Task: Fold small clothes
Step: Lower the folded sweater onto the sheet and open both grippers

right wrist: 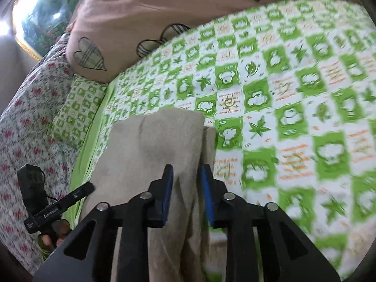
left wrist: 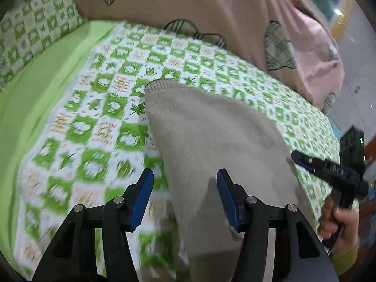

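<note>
The bed (left wrist: 94, 108) is the biggest thing here. It wears a thin cotton sheet (right wrist: 293, 98) printed in green and white squares, with little bears, leaves and orange writing. A plain light-green strip runs along one side edge of the bed. At the far end lies a big, soft pink quilt (left wrist: 211, 11) — it has checked heart patches stitched on with dark thread. Beside it sits a pillow (right wrist: 77, 108) in the same green squares, and in the right wrist view a white cloth with small red flowers (right wrist: 28, 122) hangs past that side edge.

In the middle of the bed, toward the near edge, lies the beige sweater (left wrist: 206, 127). It is knitted, fuzzy and thick, and it is folded into a long shape with a ribbed band at its far end. In the right wrist view its folded layers show as a neat stack with a straight edge.

The left tool (left wrist: 185, 199) has black plastic arms and flat blue pads. Its jaws stand wide apart above the sweater, and the pads press on nothing. The right tool (right wrist: 185, 195) looks the same — its jaws are narrower, with a soft ridge of the sweater rising between the pads, but the pads do not seem to squeeze it. A hand (left wrist: 340, 223) grips the right tool's black handle.
</note>
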{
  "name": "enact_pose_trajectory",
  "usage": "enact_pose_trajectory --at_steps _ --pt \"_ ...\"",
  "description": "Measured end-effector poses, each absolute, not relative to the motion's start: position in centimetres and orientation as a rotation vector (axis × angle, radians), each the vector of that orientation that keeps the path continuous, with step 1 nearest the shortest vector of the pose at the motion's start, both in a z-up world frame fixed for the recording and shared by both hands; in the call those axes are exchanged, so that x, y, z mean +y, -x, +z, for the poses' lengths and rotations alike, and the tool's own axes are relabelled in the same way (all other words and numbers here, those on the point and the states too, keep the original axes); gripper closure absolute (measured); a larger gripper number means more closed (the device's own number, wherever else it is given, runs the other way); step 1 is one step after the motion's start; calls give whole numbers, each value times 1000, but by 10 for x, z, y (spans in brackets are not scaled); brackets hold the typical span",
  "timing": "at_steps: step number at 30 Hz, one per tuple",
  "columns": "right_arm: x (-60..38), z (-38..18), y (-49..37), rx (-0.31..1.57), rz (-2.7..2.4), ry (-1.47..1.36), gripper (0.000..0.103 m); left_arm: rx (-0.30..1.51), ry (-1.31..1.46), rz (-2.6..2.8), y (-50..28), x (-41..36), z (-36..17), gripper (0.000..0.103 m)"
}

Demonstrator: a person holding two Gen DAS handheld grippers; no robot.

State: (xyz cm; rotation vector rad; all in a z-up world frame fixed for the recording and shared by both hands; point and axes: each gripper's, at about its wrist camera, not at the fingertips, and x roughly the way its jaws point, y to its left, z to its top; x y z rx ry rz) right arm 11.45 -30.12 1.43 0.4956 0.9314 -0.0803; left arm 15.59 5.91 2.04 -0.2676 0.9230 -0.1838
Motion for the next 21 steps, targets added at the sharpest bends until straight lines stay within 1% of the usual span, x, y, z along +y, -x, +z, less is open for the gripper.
enact_pose_trajectory --at_steps 3,4,7,11,14,16,21 --pt "-292 30 -87 909 -70 -475 56 890 245 -242 -107 56 31 46" --pt "-287 33 -74 903 -66 -468 55 878 239 -264 -85 54 33 46" --pt "-277 35 -44 904 -56 -473 54 880 232 -302 -36 49 29 45" --pt "-260 25 -4 922 -34 -500 54 884 198 -312 3 34 14 45" --pt "-247 12 11 964 -8 -508 54 894 146 -272 9 21 3 45" --pt "-240 6 14 981 6 -503 54 869 135 -232 6 20 -1 45" --pt "-233 0 8 964 7 -503 54 860 167 -138 -10 20 -11 49"
